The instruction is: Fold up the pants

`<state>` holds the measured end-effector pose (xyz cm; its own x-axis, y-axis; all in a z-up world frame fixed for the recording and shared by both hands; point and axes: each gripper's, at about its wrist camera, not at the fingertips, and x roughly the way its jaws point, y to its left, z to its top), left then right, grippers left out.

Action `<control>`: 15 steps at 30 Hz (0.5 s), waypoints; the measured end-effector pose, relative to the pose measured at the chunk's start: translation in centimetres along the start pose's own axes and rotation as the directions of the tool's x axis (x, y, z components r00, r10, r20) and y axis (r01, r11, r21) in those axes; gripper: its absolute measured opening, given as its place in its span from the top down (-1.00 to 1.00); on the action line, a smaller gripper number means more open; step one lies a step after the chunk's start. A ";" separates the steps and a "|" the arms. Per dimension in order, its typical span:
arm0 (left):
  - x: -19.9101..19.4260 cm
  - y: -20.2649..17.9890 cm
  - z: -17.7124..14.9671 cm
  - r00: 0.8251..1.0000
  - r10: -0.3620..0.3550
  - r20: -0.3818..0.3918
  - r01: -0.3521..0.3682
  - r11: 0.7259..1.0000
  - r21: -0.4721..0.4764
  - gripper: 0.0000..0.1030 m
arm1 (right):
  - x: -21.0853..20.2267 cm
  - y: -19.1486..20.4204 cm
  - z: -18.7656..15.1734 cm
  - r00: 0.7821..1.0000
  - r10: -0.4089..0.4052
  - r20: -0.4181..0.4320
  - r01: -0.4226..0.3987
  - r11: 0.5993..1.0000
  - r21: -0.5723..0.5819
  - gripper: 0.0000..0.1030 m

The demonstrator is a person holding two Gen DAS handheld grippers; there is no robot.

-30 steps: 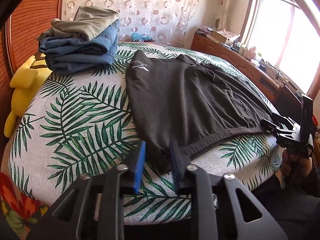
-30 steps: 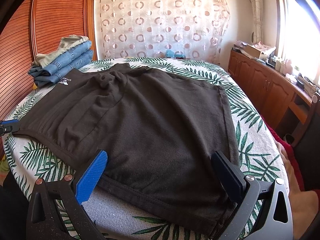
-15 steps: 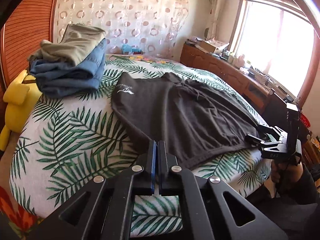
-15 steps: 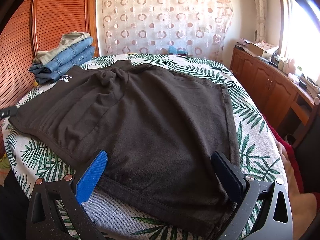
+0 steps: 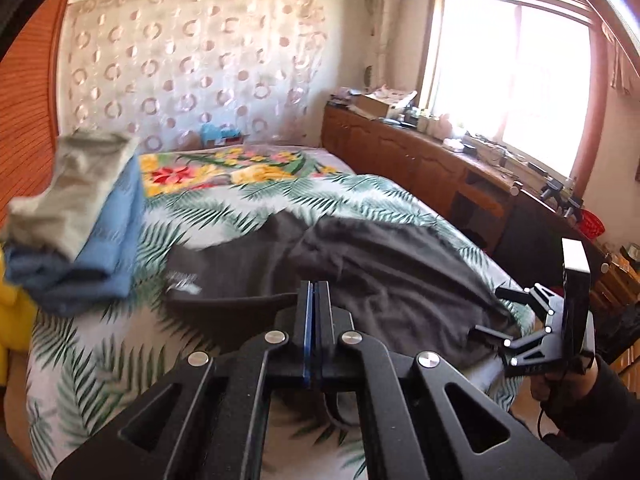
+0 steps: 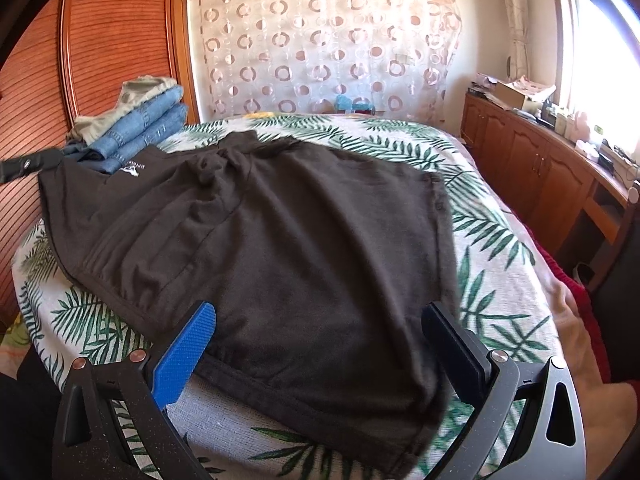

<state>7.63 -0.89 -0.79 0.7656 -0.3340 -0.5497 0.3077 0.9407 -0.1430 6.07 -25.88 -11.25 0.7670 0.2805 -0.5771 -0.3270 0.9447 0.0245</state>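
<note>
ITEM: pants [image 6: 280, 248]. Dark, short-legged, lying on the bed [image 6: 492, 240] across the middle of the leaf-print cover. In the right wrist view the cloth fills the centre, with a white logo at 10 o'clock and the hem at 6 o'clock between the open tongs.

CHANGE: a second ago the left corner lay flat with the left tongs apart around it. Half a second ago they had closed. Now that corner is raised off the cover at 9 to 10 o'clock in the right view, and the cloth beneath it hangs taut. In the left view the fabric has bunched into ridges. Judgement: the first fold has begun on the left side only, so the lift is uneven until the right side is gripped.

LEFT GRIPPER [image 5: 316, 308]: tongs pressed together, blue pad against black. A dark flap of the pants runs up to the tips at 9 o'clock, and the right view shows the corner carried at the gripper's tip [image 6: 24, 166]. Judged clamped on that corner. Pose: raised above the bed, pointing across it, with motion blur.

RIGHT GRIPPER [image 6: 320, 344]: tongs wide apart, straddling the hem and not closed on it. Pose: low at the bed's near edge, level, unmoved over the last second.

ALSO PRESENT: stack [image 6: 136, 124] of folded jeans and khaki at 10 o'clock, just behind the raised corner.
</note>
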 end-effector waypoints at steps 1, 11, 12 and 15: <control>0.3 -0.3 0.4 1.000 -0.005 0.002 0.005 1.000 0.005 0.97 | -0.1 -0.2 0.0 1.000 -0.002 0.003 0.002 1.000 0.003 -0.99; 2.9 -5.8 4.2 0.995 -0.096 0.003 0.095 0.990 0.101 0.97 | -0.2 -1.5 -0.2 1.000 -0.006 0.019 0.006 0.999 0.033 -0.99; 3.2 -6.3 4.5 0.995 -0.102 0.002 0.102 0.989 0.108 0.97 | -0.2 -1.6 -0.2 1.000 -0.007 0.021 0.006 0.999 0.035 -0.99; 3.6 -7.6 4.9 0.995 -0.096 0.005 0.094 0.986 0.137 0.97 | -0.2 -1.8 -0.2 1.000 -0.008 0.027 0.007 0.999 0.043 -0.99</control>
<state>10.80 -9.52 2.39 0.7353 -0.4227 -0.5297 0.4528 0.8880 -0.0802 6.34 -27.70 -11.35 0.7844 0.2775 -0.5546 -0.2977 0.9530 0.0558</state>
